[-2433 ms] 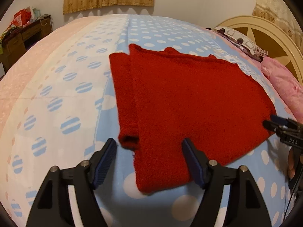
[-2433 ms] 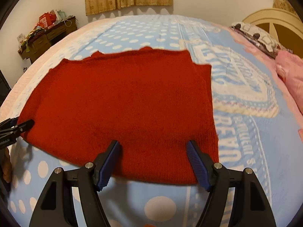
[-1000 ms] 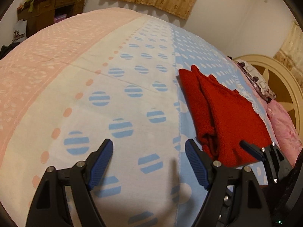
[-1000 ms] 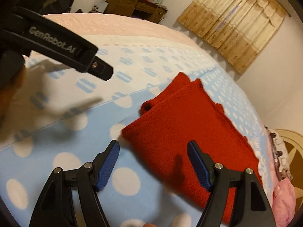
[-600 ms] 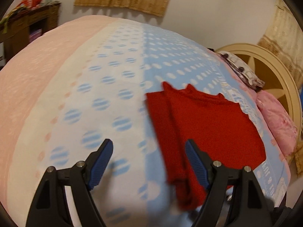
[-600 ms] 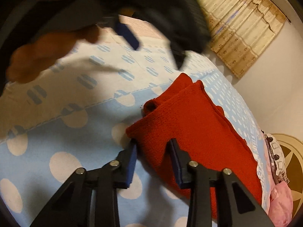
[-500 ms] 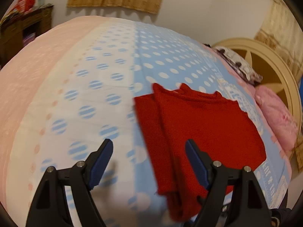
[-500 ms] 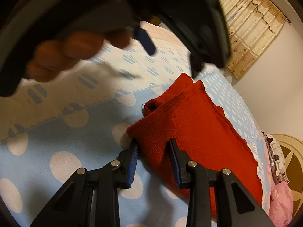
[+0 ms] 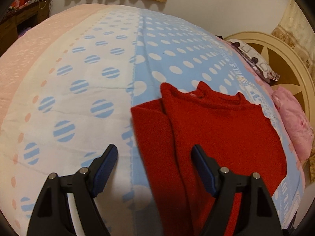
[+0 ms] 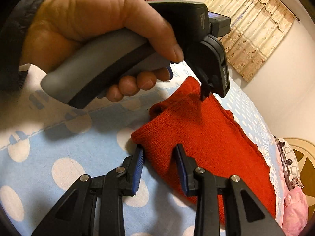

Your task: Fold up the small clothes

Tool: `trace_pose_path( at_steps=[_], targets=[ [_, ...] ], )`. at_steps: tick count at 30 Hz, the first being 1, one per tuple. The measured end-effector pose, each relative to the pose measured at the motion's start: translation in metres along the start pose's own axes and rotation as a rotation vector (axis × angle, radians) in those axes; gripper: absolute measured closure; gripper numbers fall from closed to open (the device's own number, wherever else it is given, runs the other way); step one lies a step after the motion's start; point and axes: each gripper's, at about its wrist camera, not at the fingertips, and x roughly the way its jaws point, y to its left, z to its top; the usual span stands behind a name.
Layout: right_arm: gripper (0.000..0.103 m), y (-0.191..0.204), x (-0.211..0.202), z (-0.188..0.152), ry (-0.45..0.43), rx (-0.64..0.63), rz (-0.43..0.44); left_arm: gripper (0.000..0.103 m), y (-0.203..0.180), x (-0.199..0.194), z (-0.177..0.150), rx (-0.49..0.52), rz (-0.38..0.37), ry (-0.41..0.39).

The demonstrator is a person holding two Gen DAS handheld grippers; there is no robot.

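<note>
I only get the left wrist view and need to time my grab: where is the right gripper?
Observer: In the right wrist view, the right gripper has its jaws narrowed on the near corner of the sweater. Cloth fills the gap.
Operator: Is that corner lifted?
Observer: It doesn't look so. It seems to lie on the bed.
Operator: How does my left gripper look from there?
Observer: The left gripper hangs above the sweater's far end, with one fingertip close over the cloth. I can't tell if it touches.
</note>
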Motion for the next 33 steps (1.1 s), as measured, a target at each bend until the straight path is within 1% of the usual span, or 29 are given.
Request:
trace_pose_path(
  at_steps=[2, 4, 5, 6, 7, 8, 10, 13, 14, 18, 21, 26, 29, 30, 33],
  targets=[
    [0.07, -0.001, 0.0, 0.0, -0.003, 0.003, 0.002, 0.03, -0.003, 0.003, 0.0, 0.008, -0.022, 0.001],
    [0.071, -0.001, -0.003, 0.0, -0.005, 0.002, 0.0, 0.042, -0.003, 0.008, 0.003, -0.006, -0.045, 0.016],
    [0.074, 0.0, -0.003, 0.0, -0.006, -0.003, -0.002, 0.045, -0.001, 0.012, 0.004, -0.023, -0.066, 0.025],
    [0.084, 0.001, -0.003, 0.0, -0.005, -0.013, -0.002, 0.053, 0.001, 0.013, 0.007, -0.039, -0.077, 0.028],
    [0.09, 0.002, -0.004, 0.001, -0.007, -0.02, -0.006, 0.076, 0.002, 0.013, 0.009, -0.047, -0.092, 0.035],
    [0.092, 0.003, -0.006, 0.001, -0.012, -0.028, -0.018, 0.085, 0.005, 0.014, 0.013, -0.067, -0.136, 0.049],
    [0.093, 0.002, -0.008, 0.001, -0.02, -0.025, -0.022, 0.086, 0.008, 0.015, 0.016, -0.097, -0.171, 0.051],
    [0.094, -0.001, -0.016, 0.002, -0.039, -0.013, -0.038, 0.086, 0.004, 0.016, 0.017, -0.075, -0.164, 0.058],
    [0.095, -0.003, -0.019, 0.002, -0.048, -0.009, -0.046, 0.086, 0.005, 0.015, 0.017, -0.084, -0.172, 0.053],
    [0.096, -0.017, -0.029, 0.004, -0.068, 0.008, -0.061, 0.087, 0.013, 0.011, 0.018, -0.147, -0.232, 0.032],
    [0.096, -0.026, -0.038, 0.005, -0.077, 0.013, -0.086, 0.087, 0.013, 0.001, 0.022, -0.171, -0.277, 0.005],
    [0.096, -0.05, -0.042, 0.004, -0.097, 0.055, -0.113, 0.088, -0.006, -0.01, 0.033, -0.136, -0.304, -0.036],
    [0.096, -0.065, -0.049, -0.001, -0.117, 0.109, -0.138, 0.088, -0.016, -0.012, 0.041, -0.138, -0.332, -0.051],
    [0.097, -0.062, -0.044, -0.001, -0.122, 0.121, -0.145, 0.088, -0.02, -0.013, 0.043, -0.138, -0.343, -0.058],
    [0.097, -0.074, -0.051, -0.006, -0.139, 0.188, -0.161, 0.088, -0.036, -0.014, 0.05, -0.129, -0.365, -0.08]
  ],
)
